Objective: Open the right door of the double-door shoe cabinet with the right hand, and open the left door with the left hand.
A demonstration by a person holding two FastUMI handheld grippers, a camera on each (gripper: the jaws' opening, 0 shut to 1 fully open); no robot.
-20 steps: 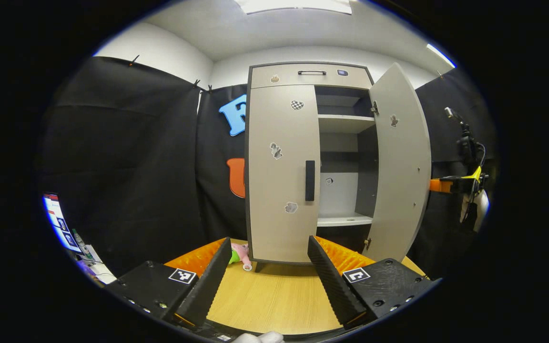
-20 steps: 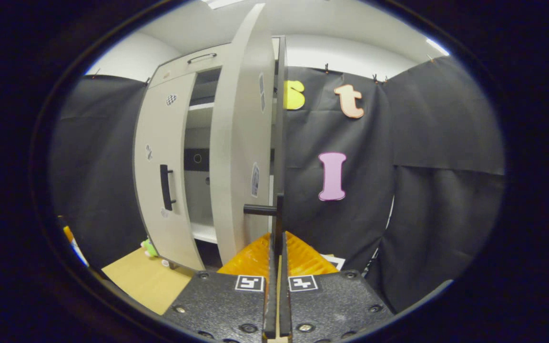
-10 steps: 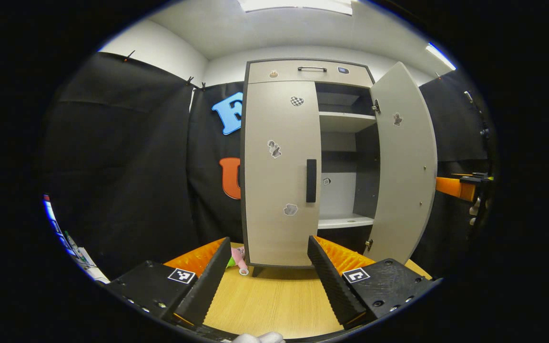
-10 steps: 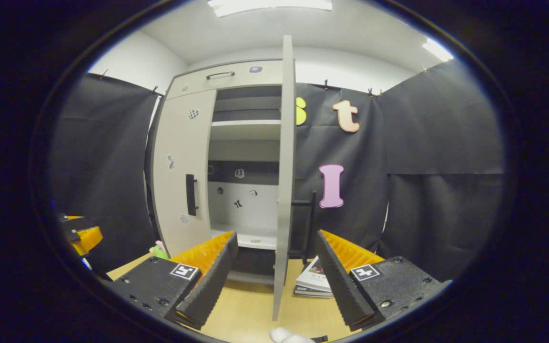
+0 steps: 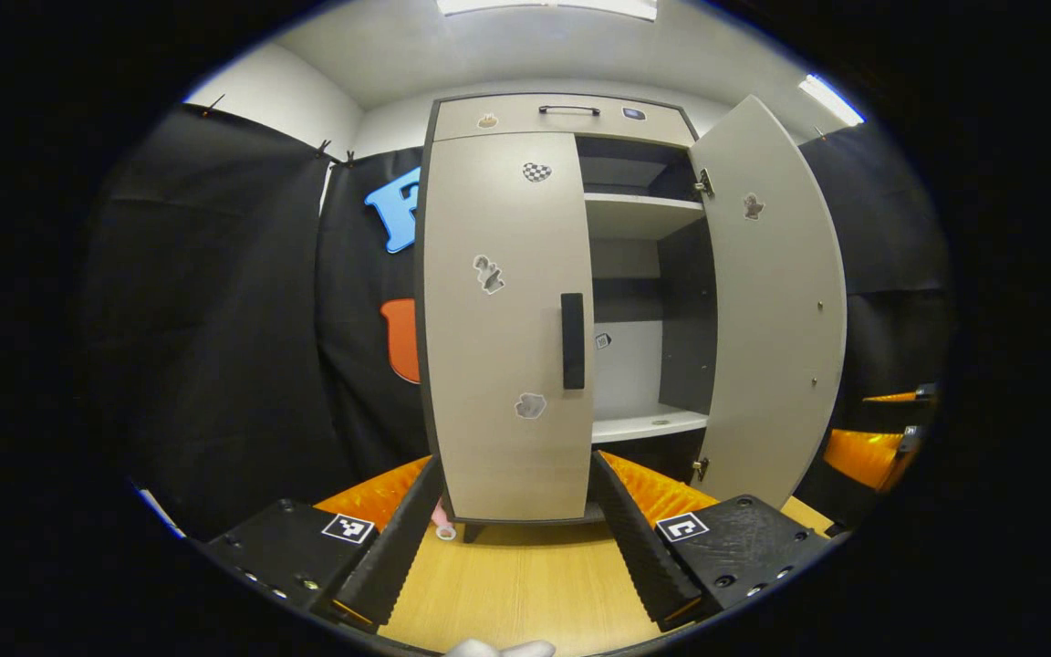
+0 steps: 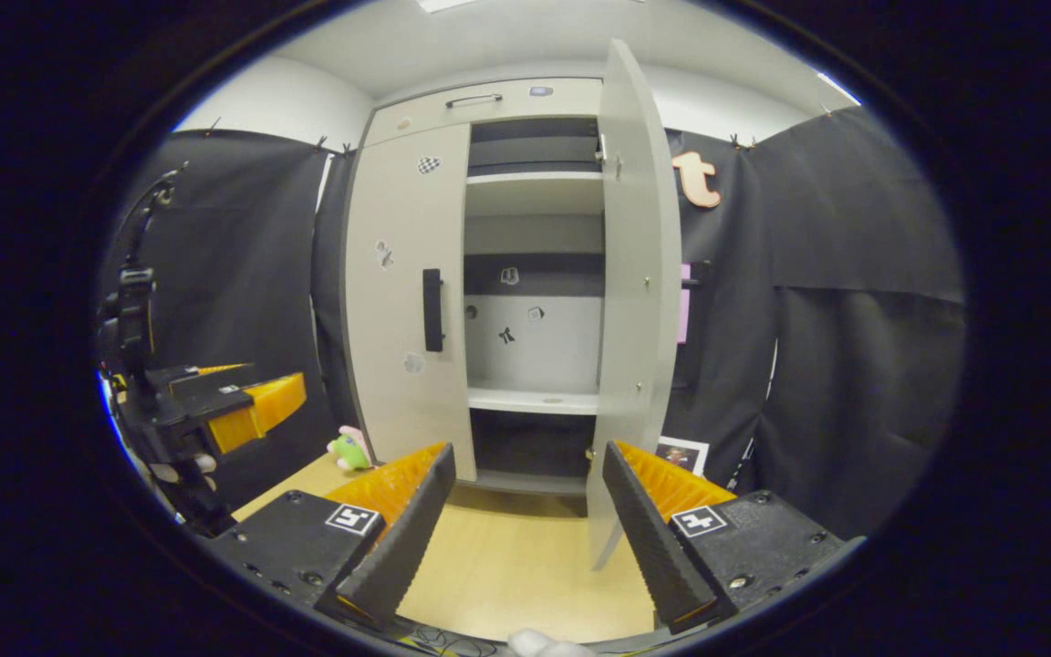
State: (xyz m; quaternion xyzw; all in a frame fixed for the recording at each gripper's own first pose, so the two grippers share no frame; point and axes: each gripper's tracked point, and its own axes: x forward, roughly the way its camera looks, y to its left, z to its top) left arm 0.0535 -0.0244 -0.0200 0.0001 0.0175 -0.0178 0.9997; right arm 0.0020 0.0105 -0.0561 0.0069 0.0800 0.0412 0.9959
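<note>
Double-door shoe cabinet [image 5: 562, 119], pale grey with dark edging, upright on the desk [image 5: 525, 584]. Its right door [image 5: 776, 301] stands swung wide open, exposing white shelves; its left door [image 5: 503, 319] remains closed, a black vertical handle [image 5: 572, 340] near its inner edge.

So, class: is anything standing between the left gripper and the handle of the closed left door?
Nothing visible does. The left gripper, open, faces the left door directly, and its handle is unobstructed.
</note>
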